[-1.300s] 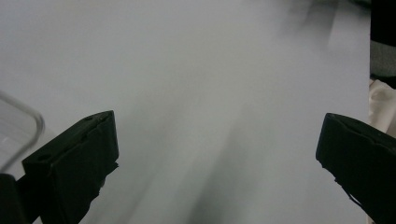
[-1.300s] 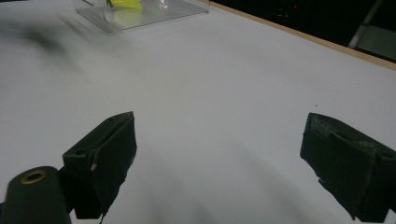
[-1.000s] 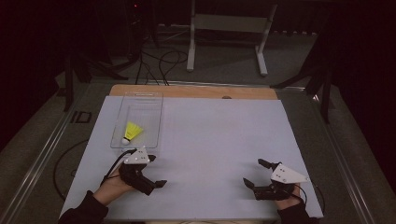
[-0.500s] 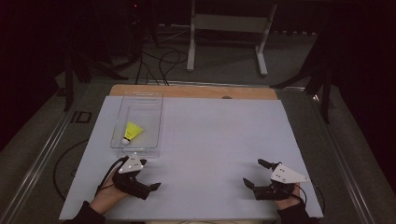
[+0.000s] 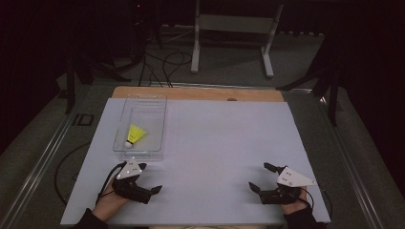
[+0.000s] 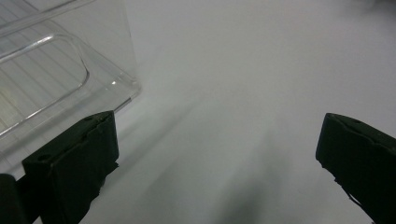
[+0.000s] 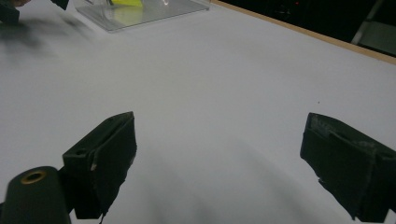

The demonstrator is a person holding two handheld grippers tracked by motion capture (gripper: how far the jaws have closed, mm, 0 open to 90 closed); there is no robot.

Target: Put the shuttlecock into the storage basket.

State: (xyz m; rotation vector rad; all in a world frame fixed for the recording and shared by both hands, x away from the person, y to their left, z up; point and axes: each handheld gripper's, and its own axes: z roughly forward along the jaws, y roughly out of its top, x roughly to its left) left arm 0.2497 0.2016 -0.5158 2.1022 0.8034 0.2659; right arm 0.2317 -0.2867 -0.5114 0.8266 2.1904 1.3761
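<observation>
A yellow shuttlecock (image 5: 136,134) with a white cork lies in a clear plastic tray (image 5: 143,98) at the left of the white table. My left gripper (image 5: 150,177) hovers just in front of the tray's near end, open, nothing between its jaws. In the left gripper view the left gripper (image 6: 217,135) spans bare table, with the tray's corner (image 6: 70,70) at upper left. My right gripper (image 5: 259,175) sits near the front right edge, open and empty. The right gripper (image 7: 219,130) faces across the table toward the tray (image 7: 140,14) and shuttlecock (image 7: 123,2).
A white sheet (image 5: 224,138) covers the table, with a wooden strip (image 5: 200,93) along the far edge. Cables and a metal stand (image 5: 229,28) lie on the dark floor beyond. The other hand's gripper (image 7: 9,11) shows at the top left of the right gripper view.
My left gripper has drawn back from the tray's near end toward the table's front edge and slightly left. The right gripper has stayed put.
</observation>
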